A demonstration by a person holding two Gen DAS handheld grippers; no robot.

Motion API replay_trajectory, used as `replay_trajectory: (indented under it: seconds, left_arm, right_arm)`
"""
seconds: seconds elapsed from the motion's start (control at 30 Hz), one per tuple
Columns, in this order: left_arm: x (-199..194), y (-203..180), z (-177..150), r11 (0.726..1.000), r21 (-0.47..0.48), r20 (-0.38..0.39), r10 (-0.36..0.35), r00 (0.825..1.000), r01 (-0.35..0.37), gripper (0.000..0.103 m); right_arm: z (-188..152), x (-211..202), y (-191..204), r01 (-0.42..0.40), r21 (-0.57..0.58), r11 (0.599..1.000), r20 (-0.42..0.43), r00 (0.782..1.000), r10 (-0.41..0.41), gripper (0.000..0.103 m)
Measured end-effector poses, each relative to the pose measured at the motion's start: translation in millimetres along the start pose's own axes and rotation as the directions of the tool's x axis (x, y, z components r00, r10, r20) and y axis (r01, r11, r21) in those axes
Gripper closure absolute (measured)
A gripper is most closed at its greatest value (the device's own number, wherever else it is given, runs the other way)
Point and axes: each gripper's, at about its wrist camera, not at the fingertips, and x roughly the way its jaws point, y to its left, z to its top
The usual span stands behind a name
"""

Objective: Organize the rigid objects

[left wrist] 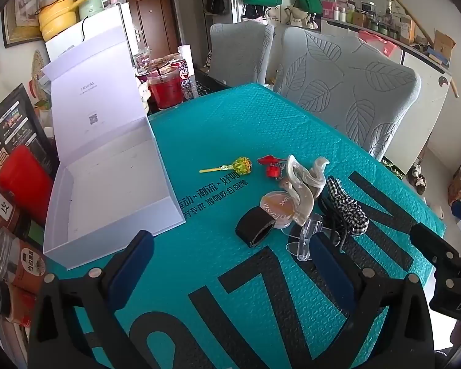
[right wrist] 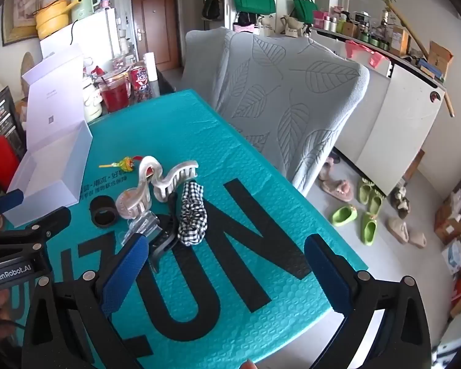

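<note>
A white open box (left wrist: 107, 184) (right wrist: 49, 166) with its lid up stands at the left of the teal mat (left wrist: 230, 129) (right wrist: 175, 129). A small pile lies mid-mat: a lollipop (left wrist: 230, 167) (right wrist: 120, 164), a red clip (left wrist: 270, 166), a beige hair claw (left wrist: 301, 181) (right wrist: 166, 175), a round compact (left wrist: 276, 209) (right wrist: 127, 204), a black ring (left wrist: 255, 226) (right wrist: 103, 210), a clear plastic piece (left wrist: 307, 235) (right wrist: 141, 226), a black claw clip (right wrist: 166, 240) and a checked scrunchie (left wrist: 350, 209) (right wrist: 192, 215). My left gripper (left wrist: 230, 267) and right gripper (right wrist: 227, 272) hover open and empty near the pile.
Jars, packets and a red case (left wrist: 24, 178) crowd the left edge beyond the box. A red drink cup (left wrist: 166, 89) (right wrist: 115, 92) and a can (left wrist: 186, 72) stand at the far end. A leaf-patterned chair (left wrist: 347, 92) (right wrist: 285, 98) is at the right side; slippers (right wrist: 365, 212) lie on the floor.
</note>
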Motion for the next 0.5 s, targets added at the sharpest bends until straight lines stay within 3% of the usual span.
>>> replay_trajectory:
  seconds: [0.13, 0.5]
  left_arm:
    - [-1, 15, 6, 1.000, -0.009, -0.007, -0.006, 1.000, 0.006, 0.000]
    - [-1, 9, -1, 1.000, -0.011, -0.013, -0.008, 1.000, 0.008, 0.000]
  right_arm:
    - [1, 0, 1, 0.004, 0.000, 1.000, 0.003, 1.000, -0.004, 0.000]
    - [2, -2, 6, -0.009, 0.002, 1.000, 0.007, 1.000, 0.009, 0.000]
